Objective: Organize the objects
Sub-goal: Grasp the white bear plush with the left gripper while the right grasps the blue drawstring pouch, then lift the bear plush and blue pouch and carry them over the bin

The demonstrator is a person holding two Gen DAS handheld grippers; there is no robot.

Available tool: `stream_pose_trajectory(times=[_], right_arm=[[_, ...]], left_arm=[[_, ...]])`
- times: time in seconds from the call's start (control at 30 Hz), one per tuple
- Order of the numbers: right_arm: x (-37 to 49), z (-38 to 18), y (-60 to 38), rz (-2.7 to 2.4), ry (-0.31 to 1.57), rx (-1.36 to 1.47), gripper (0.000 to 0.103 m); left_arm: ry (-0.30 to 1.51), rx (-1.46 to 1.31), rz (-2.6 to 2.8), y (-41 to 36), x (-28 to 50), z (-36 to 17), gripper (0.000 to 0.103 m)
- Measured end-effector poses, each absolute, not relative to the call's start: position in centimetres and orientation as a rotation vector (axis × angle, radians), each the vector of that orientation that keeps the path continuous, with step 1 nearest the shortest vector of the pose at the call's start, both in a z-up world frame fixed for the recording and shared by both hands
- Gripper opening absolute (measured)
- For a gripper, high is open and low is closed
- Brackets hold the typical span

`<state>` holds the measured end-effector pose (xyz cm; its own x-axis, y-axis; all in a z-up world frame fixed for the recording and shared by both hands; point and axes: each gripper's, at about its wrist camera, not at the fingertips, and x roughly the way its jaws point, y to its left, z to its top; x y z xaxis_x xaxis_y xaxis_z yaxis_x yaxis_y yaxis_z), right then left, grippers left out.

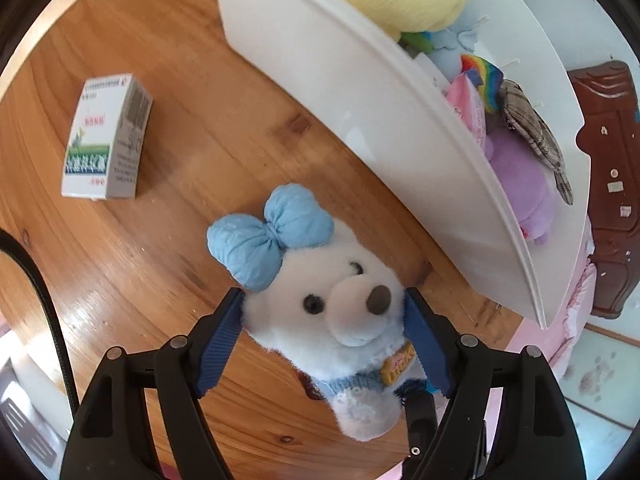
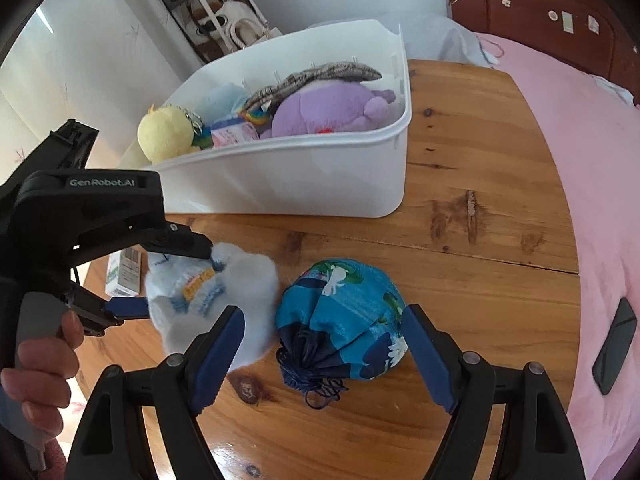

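A white plush bear (image 1: pixel 340 312) with a blue bow sits between the pads of my left gripper (image 1: pixel 324 300), which is shut on it just above the wooden table (image 1: pixel 180 240). The bear also shows in the right wrist view (image 2: pixel 212 292), held by the left gripper (image 2: pixel 176 276). My right gripper (image 2: pixel 324 316) is open, its fingers on either side of a blue patterned drawstring pouch (image 2: pixel 344 316) lying on the table (image 2: pixel 480 240). A white bin (image 2: pixel 300 176) behind holds several plush toys; it also shows in the left wrist view (image 1: pixel 360 112).
A small white and green carton (image 1: pixel 108 136) lies on the table to the left. A black phone (image 2: pixel 614 344) rests on the pink bed (image 2: pixel 592 160) at the right. A dark wooden headboard (image 2: pixel 540 12) stands behind.
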<state>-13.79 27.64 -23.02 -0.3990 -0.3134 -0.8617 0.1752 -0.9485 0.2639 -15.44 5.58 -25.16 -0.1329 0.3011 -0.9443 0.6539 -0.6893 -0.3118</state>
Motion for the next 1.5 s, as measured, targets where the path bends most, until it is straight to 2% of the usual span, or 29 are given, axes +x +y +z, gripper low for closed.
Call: stream_pose_trajectory(times=[0.37,0.67,0.73,0.87,1.07,1.5], right_arm=[[-14.9,-24.0,27.5,-2.382,-0.102,1.560,0.081],[-15.2,-24.8,27.5,-2.357,-0.071,1.606,0.081],[-15.2,-24.8,27.6,-2.356,-0.066,1.602,0.081],[-15.5,-24.9,27.0,-2.346,-0.050,1.599,0.077],[-15.7,-24.9,27.2,-2.346,-0.034,1.588,0.072],[-15.7,-24.4,26.4,-2.324,0.011,1.562,0.063]], left_arm=[[1.144,1.880,-1.845,5.6,-14.8,-26.4,0.082],[1.119,1.880,-1.824,5.7,-14.7,-26.4,0.081],[1.136,1.896,-1.807,5.7,-14.7,-26.6,0.080],[1.180,1.902,-1.801,5.5,-14.6,-26.7,0.070],[1.189,1.898,-1.800,5.5,-14.4,-26.6,0.064],[1.094,1.924,-1.838,4.7,-13.4,-25.2,0.060]])
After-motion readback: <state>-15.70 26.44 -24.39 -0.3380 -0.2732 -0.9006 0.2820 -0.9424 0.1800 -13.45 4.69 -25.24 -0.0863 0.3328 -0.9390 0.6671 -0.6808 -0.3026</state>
